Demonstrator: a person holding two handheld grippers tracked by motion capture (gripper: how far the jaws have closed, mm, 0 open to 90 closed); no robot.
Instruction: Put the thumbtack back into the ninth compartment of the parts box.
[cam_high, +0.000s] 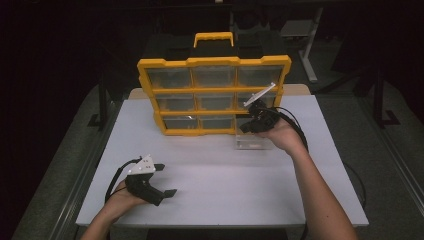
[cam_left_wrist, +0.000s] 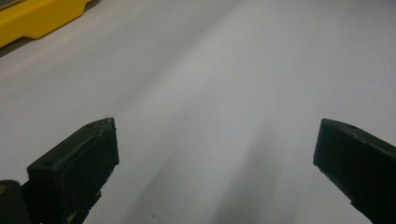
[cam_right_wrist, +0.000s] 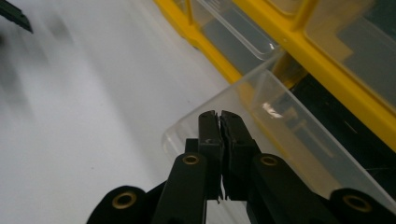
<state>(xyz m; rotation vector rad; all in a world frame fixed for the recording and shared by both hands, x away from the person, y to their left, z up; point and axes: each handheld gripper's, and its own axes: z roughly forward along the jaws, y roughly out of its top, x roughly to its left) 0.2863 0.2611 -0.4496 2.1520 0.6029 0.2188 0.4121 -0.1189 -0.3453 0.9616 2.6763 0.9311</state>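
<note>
At centre right, the clear plastic drawer is gripped at its near rim by the right gripper – jaws pinched narrow – below the yellow-framed organiser's empty slot; the left gripper is held wide, empty.

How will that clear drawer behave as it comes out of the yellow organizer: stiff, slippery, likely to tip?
The clear drawer looks like thin hard plastic, so probably stiff and light. Its glossy wall may slip between the right gripper jaws, which are pinched on its rim. It looks empty, so it would likely slide easily on the smooth white table beside the yellow organizer.
</note>
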